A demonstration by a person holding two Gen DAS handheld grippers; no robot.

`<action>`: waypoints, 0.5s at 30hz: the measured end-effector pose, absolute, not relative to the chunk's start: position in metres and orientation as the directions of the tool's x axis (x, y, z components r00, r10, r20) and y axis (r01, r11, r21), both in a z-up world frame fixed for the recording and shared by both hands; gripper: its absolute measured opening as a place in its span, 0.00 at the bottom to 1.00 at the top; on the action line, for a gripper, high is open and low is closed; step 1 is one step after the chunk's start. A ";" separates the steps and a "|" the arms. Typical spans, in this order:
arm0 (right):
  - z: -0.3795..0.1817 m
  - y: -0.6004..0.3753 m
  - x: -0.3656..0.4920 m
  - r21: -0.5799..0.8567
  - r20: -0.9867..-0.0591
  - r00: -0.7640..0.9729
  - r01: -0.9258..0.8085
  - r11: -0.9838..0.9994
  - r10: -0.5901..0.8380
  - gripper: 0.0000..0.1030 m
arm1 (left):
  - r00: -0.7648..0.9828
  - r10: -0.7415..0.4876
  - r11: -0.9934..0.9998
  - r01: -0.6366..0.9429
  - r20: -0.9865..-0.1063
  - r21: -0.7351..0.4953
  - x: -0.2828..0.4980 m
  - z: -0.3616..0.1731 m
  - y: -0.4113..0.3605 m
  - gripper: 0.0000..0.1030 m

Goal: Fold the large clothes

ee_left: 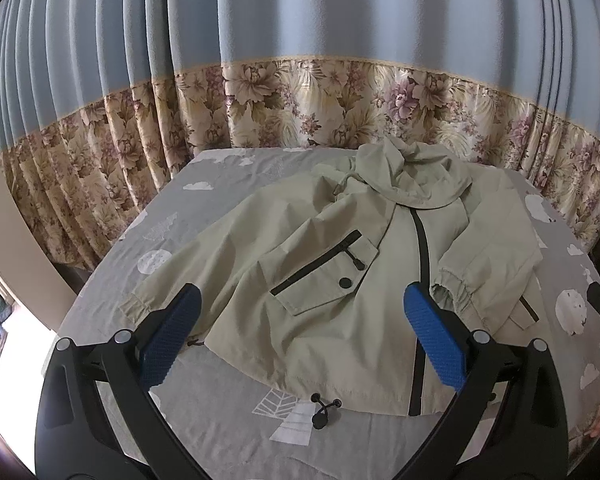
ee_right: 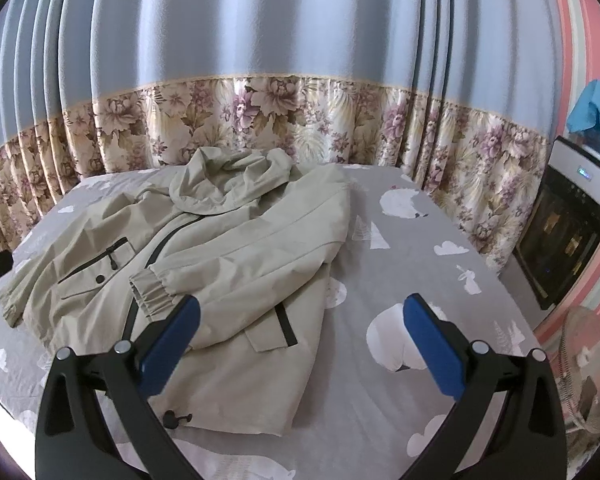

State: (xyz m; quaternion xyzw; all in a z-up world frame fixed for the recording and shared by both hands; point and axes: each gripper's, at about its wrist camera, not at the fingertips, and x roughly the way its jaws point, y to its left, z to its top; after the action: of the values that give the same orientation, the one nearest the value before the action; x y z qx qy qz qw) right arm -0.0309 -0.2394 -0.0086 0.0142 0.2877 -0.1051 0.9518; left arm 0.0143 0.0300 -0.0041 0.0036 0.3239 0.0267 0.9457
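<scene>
- Left wrist view: left gripper (ee_left: 300,328), jaws apart, empty, hovering over the jacket (ee_left: 320,264) hem, likely lining up a grasp.
- Right gripper (ee_right: 300,332), jaws apart, empty, beside the jacket's right edge.
- Jacket spread front-up on the bed (ee_right: 400,280); sleeve (ee_right: 240,264) folded across it.

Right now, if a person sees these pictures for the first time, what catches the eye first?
First, the pale green hooded jacket spread front up on the grey bed sheet, one sleeve folded across its front. Then the flowered curtain behind the bed. In the foreground, the open left gripper and right gripper hover above, holding nothing.
</scene>
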 end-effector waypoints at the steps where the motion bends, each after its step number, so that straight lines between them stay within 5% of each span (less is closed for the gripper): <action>1: -0.009 -0.240 -0.031 -0.042 -0.550 0.812 0.209 0.977 -0.197 0.98 | 0.795 0.048 0.999 -0.042 -0.605 0.025 0.013 -0.004 0.031 0.97; 7: -0.005 -0.246 -0.035 -0.101 -0.534 0.805 0.246 0.964 -0.261 0.98 | 0.819 0.084 0.996 -0.055 -0.567 0.069 0.004 -0.007 0.035 0.97; 15: 0.001 -0.253 -0.033 -0.085 -0.502 0.829 0.235 0.968 -0.245 0.98 | 0.772 0.093 0.993 -0.122 -0.629 -0.002 0.010 -0.024 0.066 0.97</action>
State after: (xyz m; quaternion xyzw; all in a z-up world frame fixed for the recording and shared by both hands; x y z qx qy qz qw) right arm -0.0326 -0.2530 0.0007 -0.0100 0.2637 -0.1255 0.9564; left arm 0.0096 0.0664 -0.0236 -0.0214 0.3330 0.0572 0.9409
